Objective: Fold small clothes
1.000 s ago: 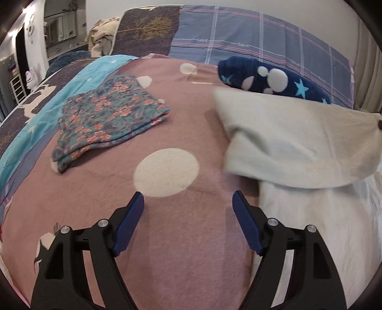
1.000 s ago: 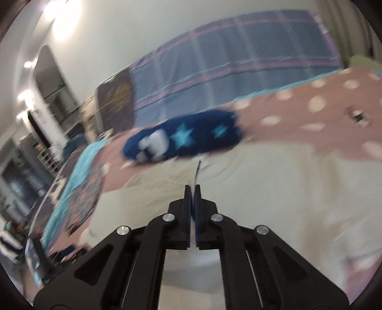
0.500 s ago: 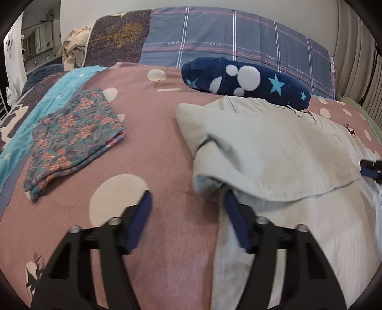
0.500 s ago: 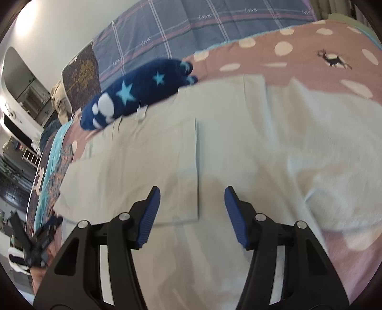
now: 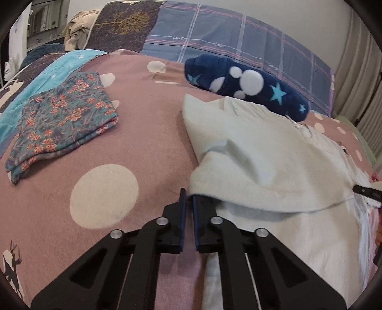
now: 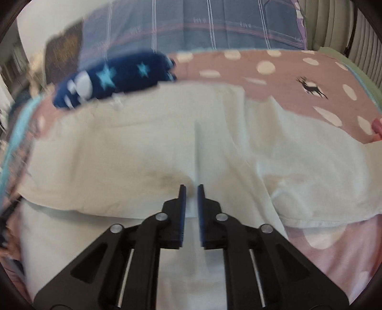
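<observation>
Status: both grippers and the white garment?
Left gripper shut at white garment edge. Right gripper closing over its fold. Navy star plush touching garment's far edge.

Cream-white garment, teal folded cloth with orange flowers, navy fleece with white dots and blue stars, dusty-pink bedspread with pale spots, grey-blue plaid pillow.

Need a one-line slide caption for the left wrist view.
Left gripper shut at the folded edge of the white garment, with folded floral shorts set aside on the pink bedspread.

bed: pink dotted cover | wall: pale | curtain: beige
</observation>
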The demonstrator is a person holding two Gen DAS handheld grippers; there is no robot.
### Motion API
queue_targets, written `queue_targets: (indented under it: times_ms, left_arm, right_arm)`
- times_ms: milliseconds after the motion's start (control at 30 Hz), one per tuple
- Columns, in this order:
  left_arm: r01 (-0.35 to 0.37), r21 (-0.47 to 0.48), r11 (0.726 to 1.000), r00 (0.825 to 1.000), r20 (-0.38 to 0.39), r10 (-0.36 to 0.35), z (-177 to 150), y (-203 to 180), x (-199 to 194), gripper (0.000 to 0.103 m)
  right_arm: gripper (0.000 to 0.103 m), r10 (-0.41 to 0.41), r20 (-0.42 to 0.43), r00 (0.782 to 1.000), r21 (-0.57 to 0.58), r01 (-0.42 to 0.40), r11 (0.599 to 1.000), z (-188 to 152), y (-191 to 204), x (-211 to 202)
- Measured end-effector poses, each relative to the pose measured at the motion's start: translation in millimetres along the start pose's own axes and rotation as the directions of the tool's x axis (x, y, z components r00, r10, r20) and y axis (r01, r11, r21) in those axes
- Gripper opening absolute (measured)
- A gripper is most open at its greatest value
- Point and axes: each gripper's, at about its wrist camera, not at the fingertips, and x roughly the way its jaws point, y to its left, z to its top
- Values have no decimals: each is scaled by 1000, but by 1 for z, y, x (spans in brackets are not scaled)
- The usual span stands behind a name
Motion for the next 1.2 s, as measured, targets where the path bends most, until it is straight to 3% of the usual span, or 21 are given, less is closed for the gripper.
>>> queue_targets:
  times_ms: [67, 100, 133, 200, 267, 333, 467, 600, 667, 733, 767, 833, 867, 1000, 1067, 1133, 1167, 1200]
  left_arm:
    - [31, -5, 999, 1000, 4, -31, -1, 1, -2, 6]
    - [44, -13, 999, 999, -1, -44, -1, 3, 0, 6]
    - [51, -22, 998, 999, -6, -52, -1, 4, 1, 6]
    - [83, -55, 995, 996, -12, -84, 0, 9, 4, 8]
    - [120, -84, 989, 993, -4, -121, 1, 12, 5, 19]
    - [147, -93, 985, 989, -3, -148, 2, 12, 7, 25]
    - [174, -107, 979, 985, 0, -175, 2, 14, 8, 27]
    - [178, -113, 977, 984, 1, -179, 5, 14, 10, 27]
    - [170, -116, 979, 985, 6, -171, 6, 14, 10, 27]
    - [169, -133, 977, 986, 11, -169, 7, 17, 10, 26]
    - [170, -144, 975, 985, 14, -170, 7, 19, 10, 20]
    - [160, -172, 972, 987, 14, -159, 7, 25, 10, 7]
    - [170, -180, 969, 985, 14, -171, 7, 27, 10, 2]
    - [108, -108, 988, 994, 37, -105, 4, 17, -1, 1]
    - [59, -73, 996, 998, 31, -57, 2, 13, -3, 0]
    - [62, -81, 995, 998, 4, -62, 0, 18, -1, 0]
    - [69, -87, 994, 998, -2, -70, 0, 21, 0, 0]
    - [81, -97, 992, 997, 0, -82, 0, 24, -1, 0]
  right_arm:
    - [40, -59, 77, 995, 16, 58, 998, 5, 5, -12]
    - [41, -66, 127, 990, 10, 65, 998, 10, 13, -20]
    - [41, -50, 158, 986, -7, 51, 999, 15, 23, -26]
    - [41, 77, 178, 981, -117, -56, 992, 34, 69, -34]
    - [41, 197, 138, 971, -235, -161, 959, 47, 116, -32]
    - [41, 313, 67, 947, -393, -263, 881, 60, 187, -25]
    - [42, 360, -40, 932, -499, -331, 801, 84, 287, 3]
    - [58, 358, -133, 924, -553, -369, 747, 90, 353, 35]
    - [72, 325, -143, 935, -601, -343, 722, 88, 380, 52]
    - [74, 258, -145, 955, -653, -288, 701, 82, 399, 69]
    - [71, 227, -148, 963, -670, -267, 693, 79, 407, 79]
    - [14, 205, -143, 968, -691, -246, 679, 75, 413, 86]
    - [1, 202, -144, 969, -697, -244, 674, 74, 415, 89]
    - [1, 247, -73, 966, -650, -234, 723, 87, 418, 93]
    - [1, 270, -111, 957, -589, -282, 758, 97, 415, 110]
    - [2, 297, -121, 947, -583, -310, 751, 97, 416, 116]
    - [4, 314, -107, 943, -586, -315, 747, 97, 414, 114]
    - [20, 325, -70, 943, -572, -305, 761, 99, 406, 107]
